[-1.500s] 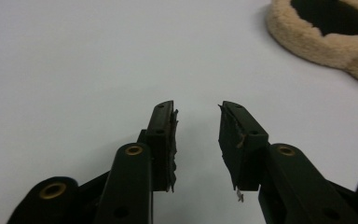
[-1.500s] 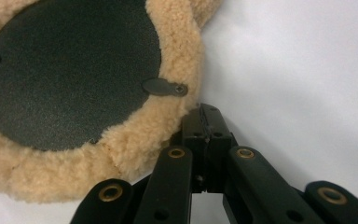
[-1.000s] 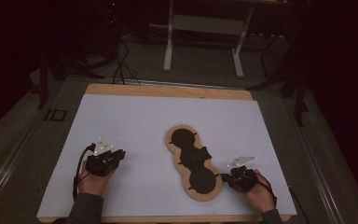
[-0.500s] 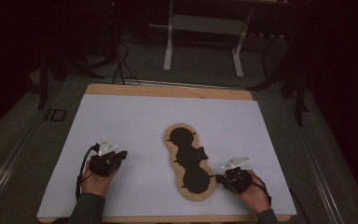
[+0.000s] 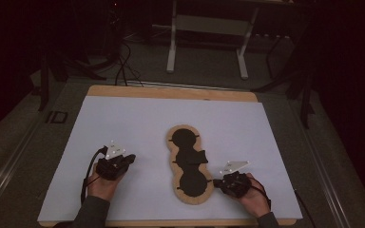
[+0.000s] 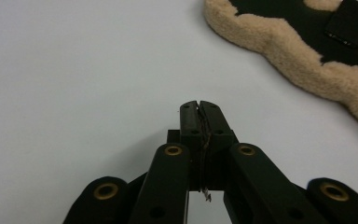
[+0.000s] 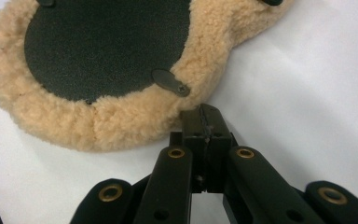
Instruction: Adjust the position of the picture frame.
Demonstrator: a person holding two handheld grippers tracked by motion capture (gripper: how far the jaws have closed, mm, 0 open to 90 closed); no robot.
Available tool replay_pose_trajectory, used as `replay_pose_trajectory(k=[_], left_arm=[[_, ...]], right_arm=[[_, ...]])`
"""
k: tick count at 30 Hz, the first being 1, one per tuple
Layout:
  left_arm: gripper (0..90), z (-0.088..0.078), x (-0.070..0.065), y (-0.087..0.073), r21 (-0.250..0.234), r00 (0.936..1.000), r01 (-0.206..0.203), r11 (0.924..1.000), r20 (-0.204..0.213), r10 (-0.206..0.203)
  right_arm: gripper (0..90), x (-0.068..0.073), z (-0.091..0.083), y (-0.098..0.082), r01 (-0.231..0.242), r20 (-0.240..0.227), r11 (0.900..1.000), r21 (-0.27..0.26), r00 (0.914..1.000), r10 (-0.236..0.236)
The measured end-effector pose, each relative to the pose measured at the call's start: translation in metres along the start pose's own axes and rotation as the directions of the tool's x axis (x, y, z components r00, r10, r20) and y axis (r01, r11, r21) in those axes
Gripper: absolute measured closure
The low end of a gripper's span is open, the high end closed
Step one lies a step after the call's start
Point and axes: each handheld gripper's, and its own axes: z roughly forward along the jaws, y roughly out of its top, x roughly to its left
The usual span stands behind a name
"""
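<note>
Tan fleece-edged peanut-shaped pad: black centre panels, black tabs (fleece plain, no pattern). White sheet over table, pale wood border. Both matte black two-jaw grippers: brass rivets.

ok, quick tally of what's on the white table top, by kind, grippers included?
Tan fleece-edged pad with black centre: 1
Black two-jaw grippers, both shut on nothing: 2, left gripper, right gripper
Total: 3

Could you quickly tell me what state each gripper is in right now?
Left gripper: closed, holding nothing.
Right gripper: closed, holding nothing, beside the fleece pad.
</note>
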Motion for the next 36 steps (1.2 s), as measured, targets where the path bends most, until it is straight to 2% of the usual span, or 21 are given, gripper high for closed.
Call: replay_pose_trajectory(k=[3, 18, 23, 32, 36], left_arm=[[86.4, -0.001, 0.001, 0.0, -0.006, 0.9998, 0.004, 1.0, 0.019, -0.004], [87.7, 0.003, -0.001, 0.001, -0.005, 0.9991, 0.007, 1.0, 0.043, -0.007], [89.7, 0.008, -0.003, 0.002, 0.02, 0.9995, -0.012, 0.9997, 0.028, 0.011], [89.7, 0.006, -0.002, 0.001, 0.018, 0.9996, -0.01, 0.9998, 0.028, 0.009], [89.7, 0.006, -0.005, 0.001, 0.026, 0.9993, -0.029, 0.9993, 0.025, 0.028]], right_arm=[[90.0, 0.002, 0.001, 0.001, 0.005, -0.004, 1.0, -0.001, 1.0, -0.005], [90.0, 0.013, 0.008, 0.007, 0.043, -0.028, 0.999, -0.01, 0.9987, -0.043], [90.0, 0.019, 0.012, 0.01, 0.061, -0.034, 0.998, -0.021, 0.9975, -0.062], [90.0, 0.029, 0.018, 0.017, 0.092, -0.047, 0.995, -0.025, 0.9945, -0.093], [90.0, 0.033, 0.023, 0.022, 0.108, -0.061, 0.994, -0.031, 0.9921, -0.11]])
